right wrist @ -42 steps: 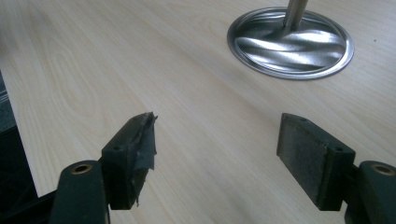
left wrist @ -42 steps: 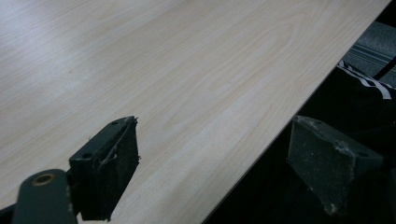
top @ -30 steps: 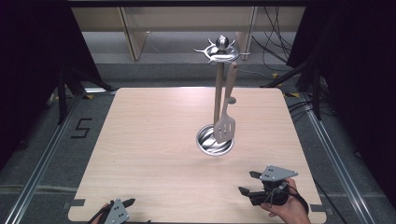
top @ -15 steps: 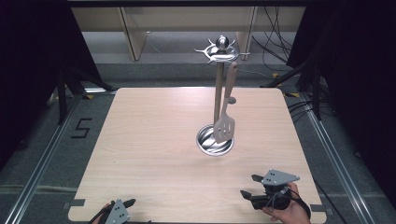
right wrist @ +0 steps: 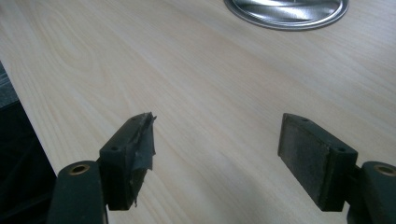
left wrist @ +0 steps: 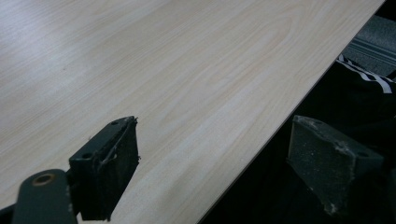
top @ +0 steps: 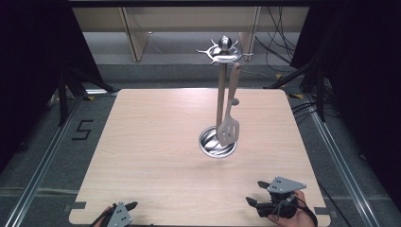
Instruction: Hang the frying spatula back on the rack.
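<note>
Altogether one utensil stand (top: 220,101), one slotted spatula (top: 228,128) hanging on it, two grippers; left gripper (top: 124,213) and right gripper (top: 257,195) gape wide, empty; the stand's round base (right wrist: 286,11) lies ahead of the right jaws.

A metal utensil stand (top: 219,94) rises upright from the light wooden table (top: 156,142), right of centre and toward the far half, its slim vertical pole topped by a ball finial and a ring of short hooks. Its round, shiny base dish (top: 217,143) sits flat on the tabletop; the dish's rim also appears at the top edge of the right gripper view (right wrist: 287,11). A slotted spatula (top: 230,120) with a pale handle hangs from one hook on the stand's right side, blade down, its slotted head reaching to just above the dish and overlapping its right half.
</note>
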The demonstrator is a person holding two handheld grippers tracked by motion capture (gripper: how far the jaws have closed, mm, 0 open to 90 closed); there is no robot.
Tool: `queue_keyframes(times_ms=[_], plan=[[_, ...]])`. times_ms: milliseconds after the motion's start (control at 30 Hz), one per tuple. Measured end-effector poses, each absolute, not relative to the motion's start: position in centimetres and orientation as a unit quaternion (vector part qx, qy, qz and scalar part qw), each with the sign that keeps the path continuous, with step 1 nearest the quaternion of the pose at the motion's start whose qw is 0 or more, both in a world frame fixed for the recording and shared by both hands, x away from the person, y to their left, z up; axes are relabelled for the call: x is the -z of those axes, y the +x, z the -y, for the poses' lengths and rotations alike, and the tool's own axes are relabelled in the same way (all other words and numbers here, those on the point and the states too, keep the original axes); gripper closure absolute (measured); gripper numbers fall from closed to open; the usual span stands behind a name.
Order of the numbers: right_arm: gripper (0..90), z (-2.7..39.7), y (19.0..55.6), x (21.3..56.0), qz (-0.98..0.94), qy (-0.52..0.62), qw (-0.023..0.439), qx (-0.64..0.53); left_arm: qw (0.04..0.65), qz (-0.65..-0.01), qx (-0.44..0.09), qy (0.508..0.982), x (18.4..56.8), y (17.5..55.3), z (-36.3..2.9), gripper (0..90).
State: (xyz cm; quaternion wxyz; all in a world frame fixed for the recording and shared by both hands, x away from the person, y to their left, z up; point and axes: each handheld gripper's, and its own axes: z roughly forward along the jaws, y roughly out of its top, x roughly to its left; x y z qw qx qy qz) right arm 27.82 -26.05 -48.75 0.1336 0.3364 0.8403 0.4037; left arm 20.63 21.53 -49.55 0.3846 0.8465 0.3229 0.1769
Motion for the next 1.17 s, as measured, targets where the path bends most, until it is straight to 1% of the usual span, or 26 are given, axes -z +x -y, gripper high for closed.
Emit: queue_keyframes(times_ms=[167, 200, 267, 333, 367, 400, 433, 467, 500, 533, 567, 600, 733, 833, 1167], plan=[[27.9, 26.4, 27.6, 48.9, -0.838, 0.344, 0.137, -0.401, 0.386, -0.323, -0.177, 0.846, 49.6, 20.7, -21.4, 15.4], [27.9, 26.5, 27.5, 49.0, -0.837, 0.348, 0.131, -0.401, 0.395, -0.326, -0.174, 0.841, 49.7, 20.7, -21.3, 15.4], [27.9, 26.6, 27.4, 49.1, -0.838, 0.347, 0.135, -0.399, 0.385, -0.325, -0.172, 0.847, 49.6, 20.7, -21.4, 15.4], [27.9, 26.5, 27.1, 49.1, -0.835, 0.358, 0.126, -0.398, 0.387, -0.326, -0.171, 0.845, 49.6, 20.6, -21.4, 15.4], [27.9, 26.6, 27.3, 49.2, -0.838, 0.345, 0.137, -0.4, 0.389, -0.326, -0.173, 0.844, 49.7, 20.6, -21.4, 15.4], [27.8, 26.7, 27.2, 49.2, -0.839, 0.347, 0.137, -0.397, 0.39, -0.325, -0.173, 0.844, 49.7, 20.6, -21.4, 15.4], [27.8, 26.7, 27.2, 49.2, -0.839, 0.348, 0.135, -0.396, 0.389, -0.325, -0.173, 0.844, 49.7, 20.6, -21.4, 15.4], [27.8, 26.5, 26.9, 49.2, -0.836, 0.361, 0.122, -0.394, 0.389, -0.325, -0.173, 0.844, 49.7, 20.6, -21.4, 15.4], [27.7, 26.7, 27.1, 49.3, -0.84, 0.346, 0.13, -0.398, 0.39, -0.325, -0.173, 0.844, 49.7, 20.6, -21.4, 15.4], [27.7, 26.5, 26.8, 49.3, -0.836, 0.36, 0.123, -0.395, 0.39, -0.326, -0.174, 0.843, 49.7, 20.6, -21.4, 15.4], [27.7, 26.7, 27.0, 49.3, -0.84, 0.345, 0.136, -0.396, 0.393, -0.326, -0.174, 0.842, 49.7, 20.7, -21.4, 15.4], [27.7, 26.6, 27.1, 49.4, -0.843, 0.339, 0.13, -0.398, 0.389, -0.326, -0.174, 0.844, 49.7, 20.6, -21.4, 15.4], [27.7, 26.6, 26.8, 49.4, -0.841, 0.345, 0.139, -0.392, 0.386, -0.322, -0.178, 0.846, 49.6, 20.6, -21.4, 15.4], [27.7, 26.5, 26.8, 49.5, -0.844, 0.344, 0.131, -0.391, 0.387, -0.322, -0.177, 0.846, 49.6, 20.6, -21.3, 15.4], [27.7, 26.7, 26.8, 49.6, -0.844, 0.344, 0.131, -0.389, 0.392, -0.322, -0.177, 0.843, 49.6, 20.6, -21.3, 15.4]])
